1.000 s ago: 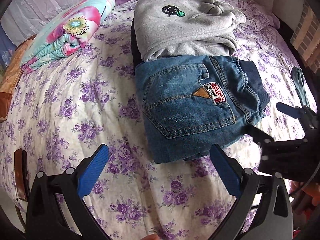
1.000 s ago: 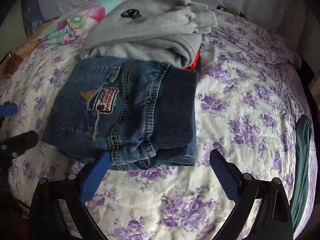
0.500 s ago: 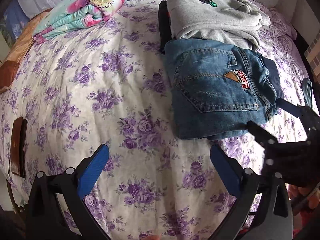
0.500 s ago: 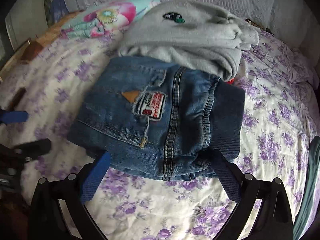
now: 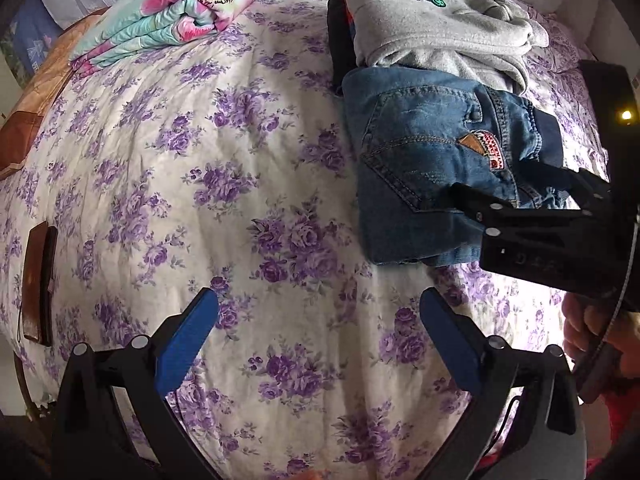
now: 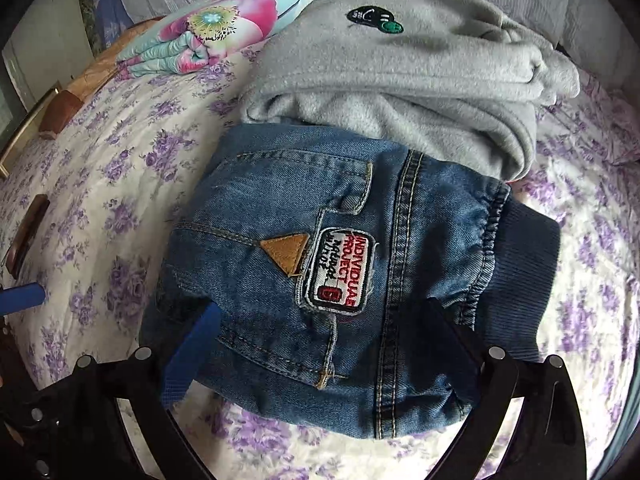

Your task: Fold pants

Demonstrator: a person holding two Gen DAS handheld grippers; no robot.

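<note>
Floral bed [image 5: 240, 184], folded jeans [image 6: 344, 280] between spread right tongs [image 6: 320, 344], left tongs [image 5: 320, 332] wide

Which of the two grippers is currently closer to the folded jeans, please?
Right. The right gripper is at the folded jeans, one finger on either side of their near edge. The left gripper hangs open over bare bedspread, off to the jeans' left.

Patch [image 6: 334, 270] on jeans [image 6: 280, 208] pocket: "INDIVIDUAL PROJECT"; smaller black script beside it, possibly "natural", unclear.
</note>
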